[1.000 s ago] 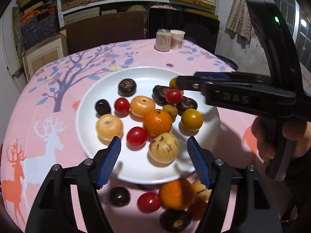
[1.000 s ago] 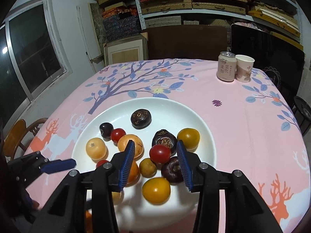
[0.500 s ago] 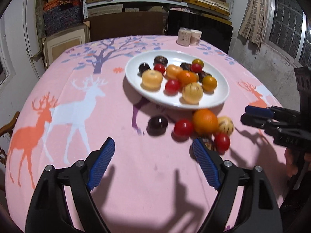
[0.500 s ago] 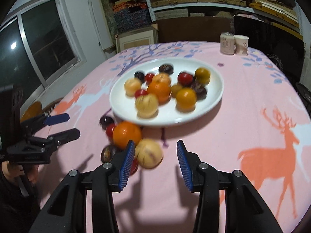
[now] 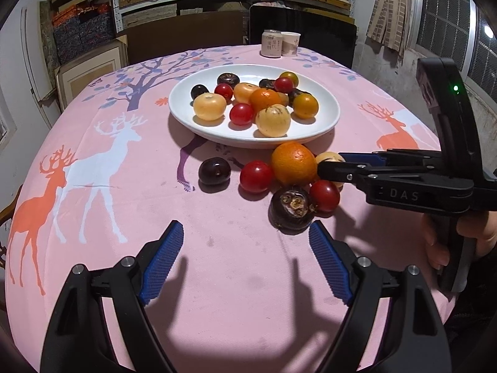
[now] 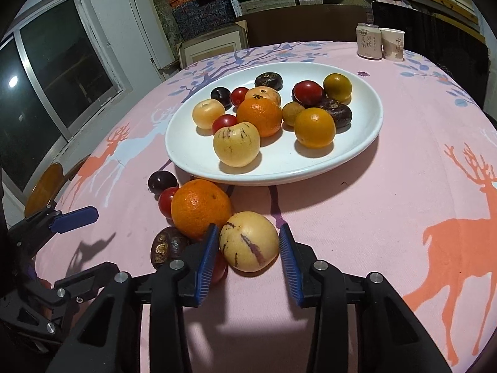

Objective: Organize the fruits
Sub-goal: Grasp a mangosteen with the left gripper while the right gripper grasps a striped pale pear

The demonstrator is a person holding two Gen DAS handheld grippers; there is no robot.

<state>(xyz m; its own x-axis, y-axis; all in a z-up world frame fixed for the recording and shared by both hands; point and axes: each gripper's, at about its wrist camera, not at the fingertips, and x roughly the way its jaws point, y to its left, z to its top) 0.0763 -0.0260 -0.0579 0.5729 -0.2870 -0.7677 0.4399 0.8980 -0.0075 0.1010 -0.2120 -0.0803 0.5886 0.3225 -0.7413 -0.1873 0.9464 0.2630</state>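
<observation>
Now the striped melon (image 6: 248, 241) sits between the right fingers (image 6: 207, 256).

Both grippers are back from over the white plate (image 6: 357, 152) now, down among the loose fruit in front of it. The right gripper (image 6: 247, 250), empty over the plate a second ago, brackets the pale striped melon (image 6: 248, 241) just beside the orange (image 6: 200, 208), jaws open around it. The left gripper (image 5: 245, 259) hangs wide open, well short of the plate.
</observation>
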